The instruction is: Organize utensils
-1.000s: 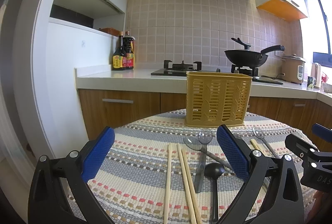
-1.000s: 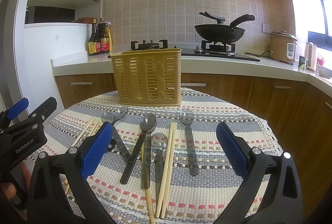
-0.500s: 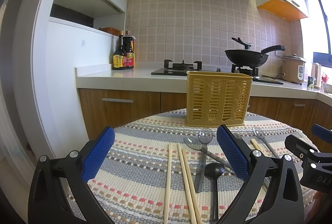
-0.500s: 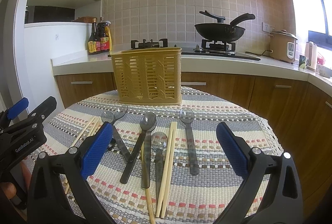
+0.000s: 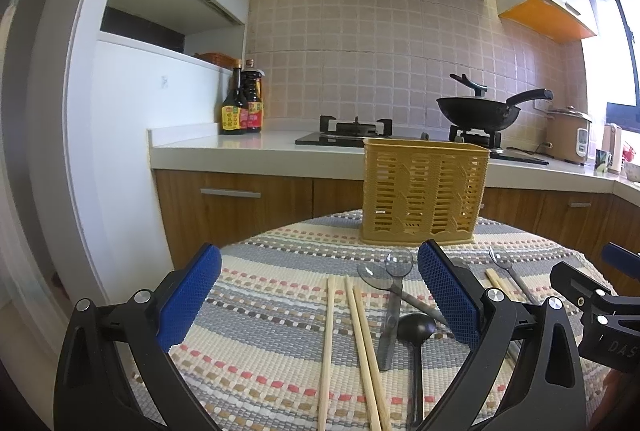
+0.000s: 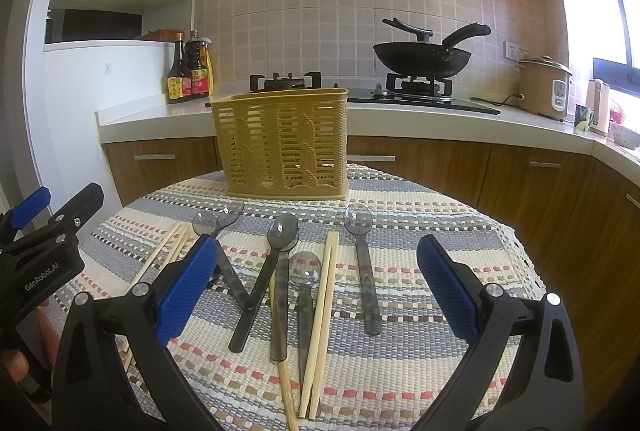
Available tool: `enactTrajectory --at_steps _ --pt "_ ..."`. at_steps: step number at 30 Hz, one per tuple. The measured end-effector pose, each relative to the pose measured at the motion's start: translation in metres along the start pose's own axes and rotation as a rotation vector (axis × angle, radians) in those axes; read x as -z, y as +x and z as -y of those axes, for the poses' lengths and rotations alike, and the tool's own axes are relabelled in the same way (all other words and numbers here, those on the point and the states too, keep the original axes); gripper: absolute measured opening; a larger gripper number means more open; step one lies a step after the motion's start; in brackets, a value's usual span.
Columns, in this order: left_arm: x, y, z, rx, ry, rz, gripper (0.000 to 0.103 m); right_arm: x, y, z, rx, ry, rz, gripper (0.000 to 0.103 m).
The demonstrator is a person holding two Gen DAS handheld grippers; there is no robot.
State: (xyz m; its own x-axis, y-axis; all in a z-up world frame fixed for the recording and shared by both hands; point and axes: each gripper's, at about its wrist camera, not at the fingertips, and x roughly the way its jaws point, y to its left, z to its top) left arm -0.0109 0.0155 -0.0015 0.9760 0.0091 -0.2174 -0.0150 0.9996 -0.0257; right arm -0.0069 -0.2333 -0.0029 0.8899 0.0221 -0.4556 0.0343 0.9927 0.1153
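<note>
While utensils [image 6: 280, 271] lie loose, basket [image 6: 282, 147] seemingly empty.

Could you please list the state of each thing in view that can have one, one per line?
Left gripper: open, holding nothing.
Right gripper: open, holding nothing.
Yellow basket: upright on the table; contents cannot be told.
Spoons: lying flat on the cloth, some crossed.
Chopsticks: lying flat on the cloth, outside the basket.
Wok: sitting on the stove burner.
Sauce bottles: upright, capped.

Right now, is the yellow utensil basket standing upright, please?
Upright: the yellow basket sits flat on the striped tablecloth, rim up.
</note>
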Motion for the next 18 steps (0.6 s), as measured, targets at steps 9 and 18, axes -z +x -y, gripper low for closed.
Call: enactTrajectory --at_steps 9,18 --pt "-0.009 0.027 -0.033 0.085 -0.065 -0.146 0.095 -0.010 0.024 0.022 0.077 0.041 -0.134 0.095" --pt "-0.038 0.104 -0.037 0.301 0.019 -0.533 0.076 -0.045 0.070 0.055 0.026 0.053 -0.380 0.082"
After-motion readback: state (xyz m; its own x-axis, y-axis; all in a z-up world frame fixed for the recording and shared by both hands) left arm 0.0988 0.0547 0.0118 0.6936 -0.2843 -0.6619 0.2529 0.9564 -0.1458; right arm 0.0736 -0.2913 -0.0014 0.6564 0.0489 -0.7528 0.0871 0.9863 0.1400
